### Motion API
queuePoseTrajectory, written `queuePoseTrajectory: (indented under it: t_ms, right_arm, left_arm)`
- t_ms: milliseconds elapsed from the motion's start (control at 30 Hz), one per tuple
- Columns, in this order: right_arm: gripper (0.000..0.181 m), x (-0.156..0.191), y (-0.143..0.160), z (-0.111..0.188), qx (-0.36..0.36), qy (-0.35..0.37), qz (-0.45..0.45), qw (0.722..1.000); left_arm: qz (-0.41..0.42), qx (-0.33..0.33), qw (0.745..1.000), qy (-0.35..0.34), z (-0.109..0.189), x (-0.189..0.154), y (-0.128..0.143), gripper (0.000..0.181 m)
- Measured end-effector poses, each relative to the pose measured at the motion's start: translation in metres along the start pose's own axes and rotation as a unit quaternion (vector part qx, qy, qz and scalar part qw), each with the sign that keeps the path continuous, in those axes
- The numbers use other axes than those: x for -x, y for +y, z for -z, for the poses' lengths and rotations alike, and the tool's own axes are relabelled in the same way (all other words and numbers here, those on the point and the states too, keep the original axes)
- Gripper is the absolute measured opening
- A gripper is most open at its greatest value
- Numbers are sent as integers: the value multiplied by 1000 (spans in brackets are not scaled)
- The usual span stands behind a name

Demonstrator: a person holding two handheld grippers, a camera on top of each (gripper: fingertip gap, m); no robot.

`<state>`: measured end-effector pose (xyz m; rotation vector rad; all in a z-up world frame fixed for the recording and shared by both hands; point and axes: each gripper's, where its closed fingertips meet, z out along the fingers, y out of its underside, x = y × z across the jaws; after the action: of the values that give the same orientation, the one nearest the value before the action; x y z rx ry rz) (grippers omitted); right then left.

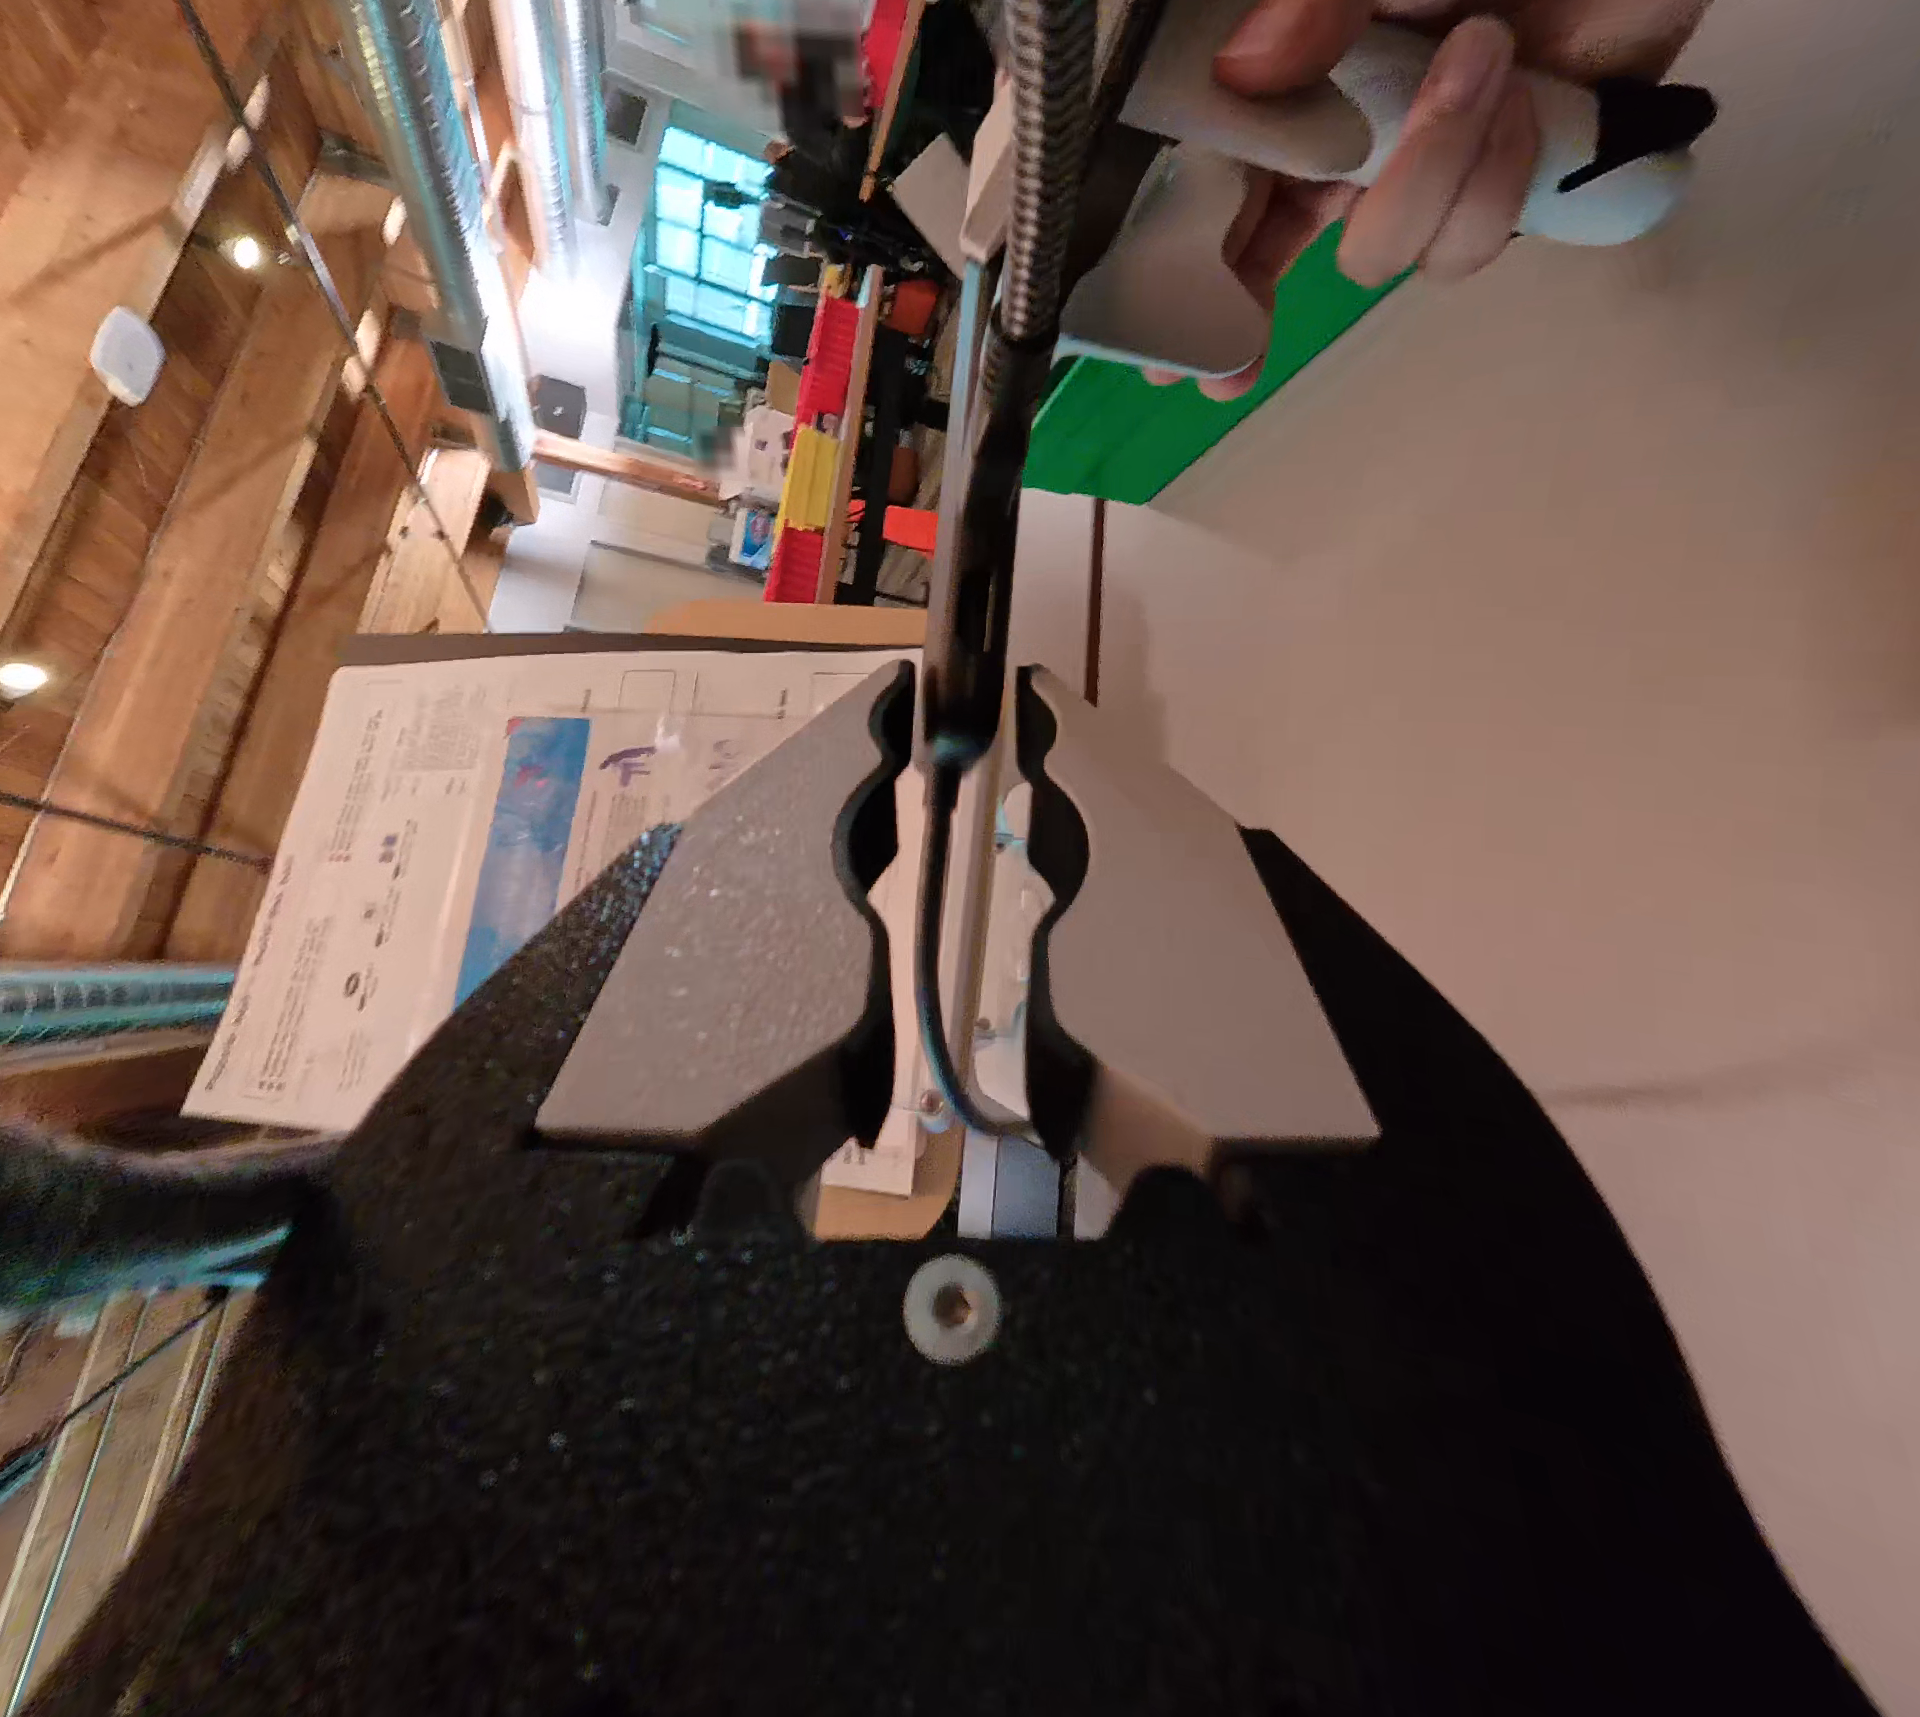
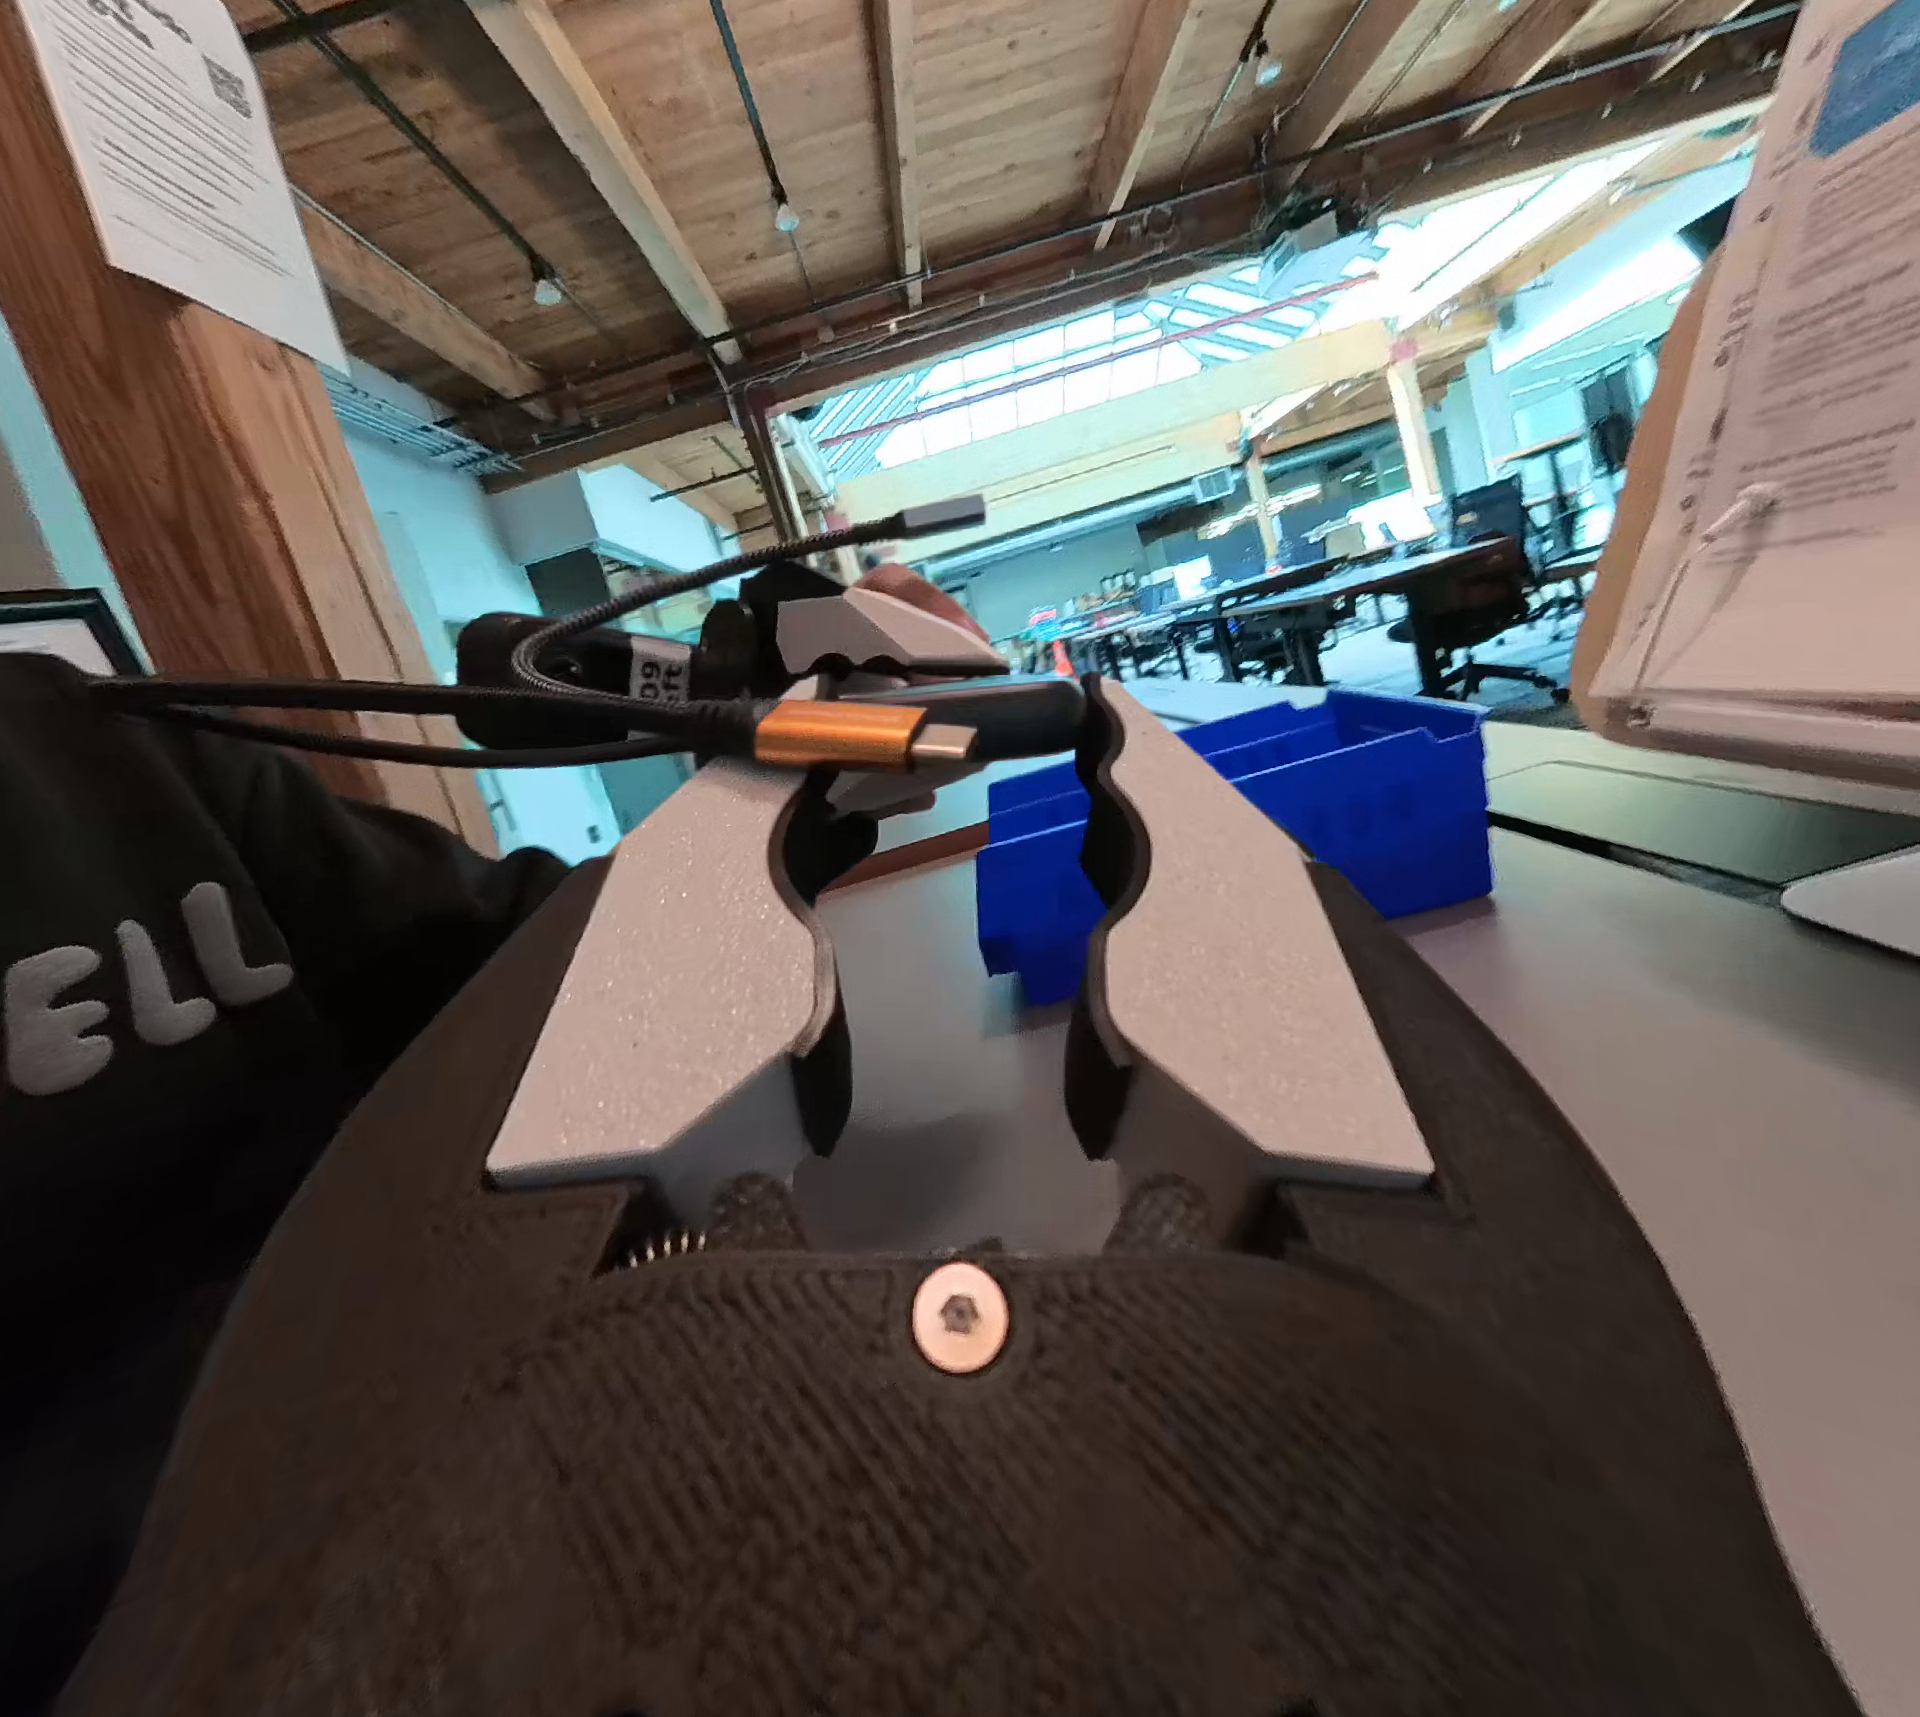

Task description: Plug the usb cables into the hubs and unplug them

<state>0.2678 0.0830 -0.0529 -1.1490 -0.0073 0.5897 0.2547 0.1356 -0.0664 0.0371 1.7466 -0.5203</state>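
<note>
Left gripper pinches a dark grey slim hub; right gripper pinches the copper-sleeved braided USB-C cable. Plug should stay level with the port, I judge.

A timber-ceilinged open workshop lay behind the pale grey worktop.

Exposed wooden ceiling joists carried black conduit and small hanging bulbs; a bright skylight band lit long dark desks and office chairs. A wooden post bore a white printed sheet. Silver ribbed ducting ran along the ceiling.
</note>
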Motion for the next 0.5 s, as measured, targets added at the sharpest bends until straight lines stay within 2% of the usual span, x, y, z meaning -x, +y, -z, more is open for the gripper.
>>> queuePoseTrajectory:
  t_ms: [100, 233, 267, 333, 433, 500]
  right_arm:
    - [45, -3, -17, 9, -39, 11, 4, 999]
    - [45, -6, -33, 20, -81, 22, 12, 996]
    - [45, -6, -38, 23, -95, 30, 20, 995]
    - [45, -6, -45, 28, -103, 38, 33, 993]
    - [45, -3, -57, 37, -123, 46, 49, 990]
    - [45, -3, -59, 38, -125, 43, 51, 990]
  left_arm:
    - [1, 16, 1000, -13, 1, 3, 7, 35]
    - [25, 21, 999, -9, 4, -1, 15, 41]
    - [36, 23, 999, 2, 7, -5, 17, 43]
    - [67, 28, 995, 66, 16, -27, 25, 43]
    - [138, 84, 975, 150, 38, -54, 60, 41]
    - [212, 153, 958, 121, 50, -43, 100, 39]
